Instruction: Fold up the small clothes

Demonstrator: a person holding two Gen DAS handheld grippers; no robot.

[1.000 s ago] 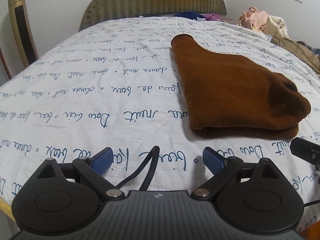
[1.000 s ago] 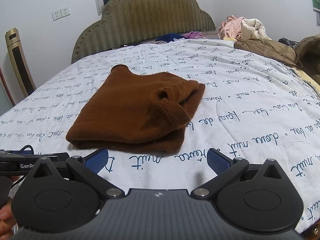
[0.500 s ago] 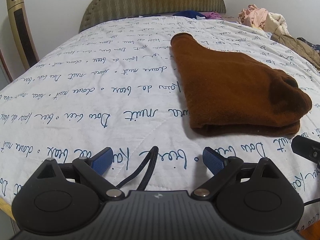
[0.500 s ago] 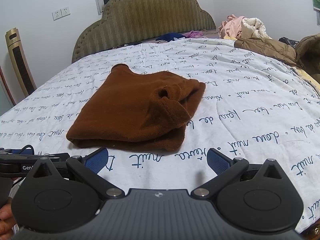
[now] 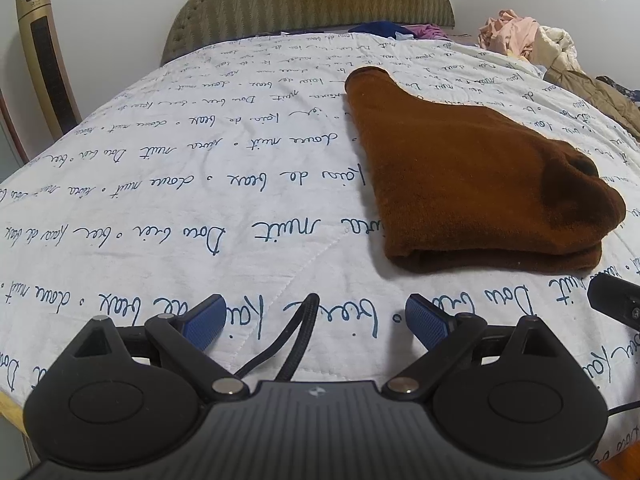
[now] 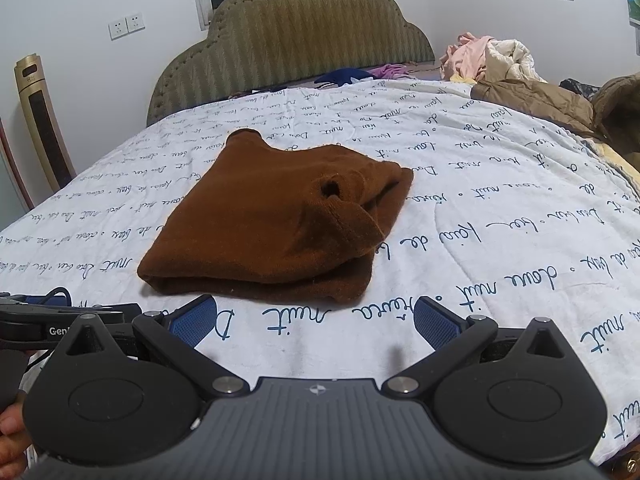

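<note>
Both grippers had their fingers spread wide with nothing between them: left gripper (image 5: 314,322), right gripper (image 6: 316,320). Over the last second I saw almost nothing shift; the garment (image 6: 276,220) lay as folded and each gripper hung short of it, so I judged this fold finished. From the left fingers (image 5: 426,322) it sat ahead and to the right; from the right fingers (image 6: 192,322) just ahead, slightly left, on the quilt (image 6: 500,220), untouched.
</note>
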